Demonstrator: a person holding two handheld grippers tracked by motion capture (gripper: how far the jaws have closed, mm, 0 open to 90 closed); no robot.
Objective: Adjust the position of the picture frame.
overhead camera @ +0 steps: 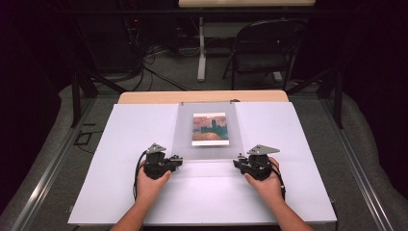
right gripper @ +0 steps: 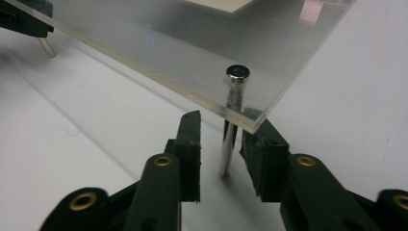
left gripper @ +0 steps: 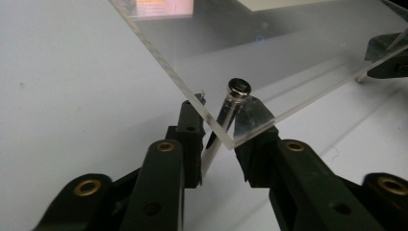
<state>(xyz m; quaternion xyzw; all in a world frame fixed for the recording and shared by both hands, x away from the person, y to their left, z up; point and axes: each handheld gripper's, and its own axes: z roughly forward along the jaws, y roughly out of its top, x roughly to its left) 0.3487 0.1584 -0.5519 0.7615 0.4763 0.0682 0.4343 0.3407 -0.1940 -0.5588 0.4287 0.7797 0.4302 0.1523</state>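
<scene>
Clear acrylic sheet [overhead camera: 207, 132] raised on corner bolts over a painting print [overhead camera: 210, 129], mid white tabletop [overhead camera: 120, 183]. Left claw [overhead camera: 177, 160] at 7 o'clock corner, released, straddling bolt [left gripper: 230, 103]; right claw [overhead camera: 238, 162] at 5 o'clock, released around its bolt [right gripper: 230, 120]. Ample bare room near and to both sides.

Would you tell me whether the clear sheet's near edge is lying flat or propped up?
Propped up: the clear sheet rests on a metal pin standing on the white board.
</scene>
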